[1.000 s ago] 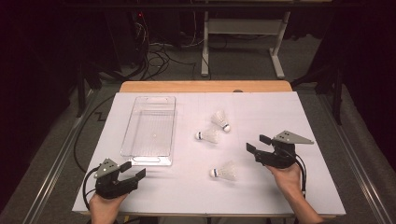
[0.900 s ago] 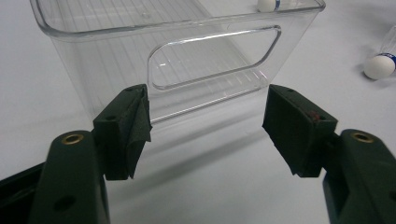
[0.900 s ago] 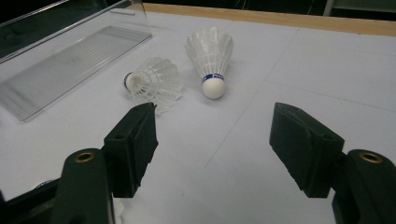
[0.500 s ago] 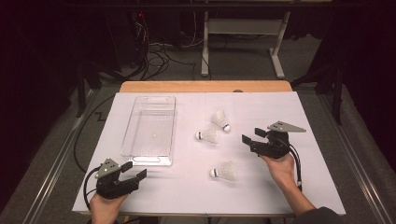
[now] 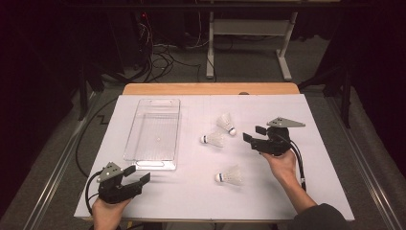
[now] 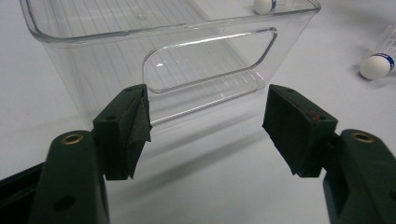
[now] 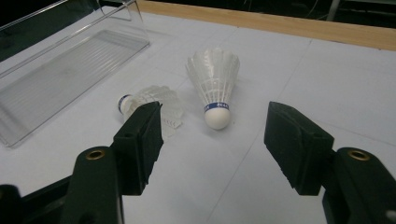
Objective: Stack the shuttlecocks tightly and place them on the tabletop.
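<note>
Right of centre, my right gripper (image 5: 254,135) nears the far shuttlecock (image 7: 214,86), jaws wide but just narrowing, nothing between. Next I close on its cork; left gripper (image 5: 135,174) idles, jaws wide and empty.

The bin (image 5: 153,134) is clear shiny plastic. The shuttlecocks (image 7: 214,84) have feathery white skirts. The counter (image 5: 210,89) edge is wood.
</note>
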`<action>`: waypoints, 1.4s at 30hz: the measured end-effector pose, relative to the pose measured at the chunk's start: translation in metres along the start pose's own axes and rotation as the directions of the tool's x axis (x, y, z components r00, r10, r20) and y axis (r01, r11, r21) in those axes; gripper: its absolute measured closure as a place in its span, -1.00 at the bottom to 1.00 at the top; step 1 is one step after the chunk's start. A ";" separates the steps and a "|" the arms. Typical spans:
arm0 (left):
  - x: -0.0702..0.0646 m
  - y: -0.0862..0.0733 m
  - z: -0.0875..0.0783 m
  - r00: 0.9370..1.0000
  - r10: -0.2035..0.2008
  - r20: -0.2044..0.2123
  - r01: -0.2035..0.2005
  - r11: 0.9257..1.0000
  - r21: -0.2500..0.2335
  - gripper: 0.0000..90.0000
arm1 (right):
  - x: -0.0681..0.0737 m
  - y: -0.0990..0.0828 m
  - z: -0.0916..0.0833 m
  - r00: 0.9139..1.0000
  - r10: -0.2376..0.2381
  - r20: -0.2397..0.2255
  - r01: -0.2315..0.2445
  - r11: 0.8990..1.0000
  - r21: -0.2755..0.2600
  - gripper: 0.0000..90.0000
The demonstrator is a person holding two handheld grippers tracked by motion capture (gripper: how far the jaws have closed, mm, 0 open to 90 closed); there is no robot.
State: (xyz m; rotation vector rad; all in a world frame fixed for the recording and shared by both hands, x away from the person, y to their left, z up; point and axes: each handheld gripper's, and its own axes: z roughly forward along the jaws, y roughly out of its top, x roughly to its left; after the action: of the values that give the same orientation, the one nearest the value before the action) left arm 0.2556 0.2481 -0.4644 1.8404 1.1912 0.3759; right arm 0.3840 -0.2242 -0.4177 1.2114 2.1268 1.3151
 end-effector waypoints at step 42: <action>-0.002 0.001 0.000 1.000 0.016 0.003 -0.016 1.000 0.005 -0.28 | 0.000 0.039 0.045 1.000 0.019 -0.020 -0.016 0.988 0.155 0.06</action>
State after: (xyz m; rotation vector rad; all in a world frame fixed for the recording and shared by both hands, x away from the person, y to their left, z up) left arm 0.2548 0.2467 -0.4635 1.8553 1.1762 0.3793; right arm 0.4330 -0.1918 -0.4071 1.2839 2.2740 1.1934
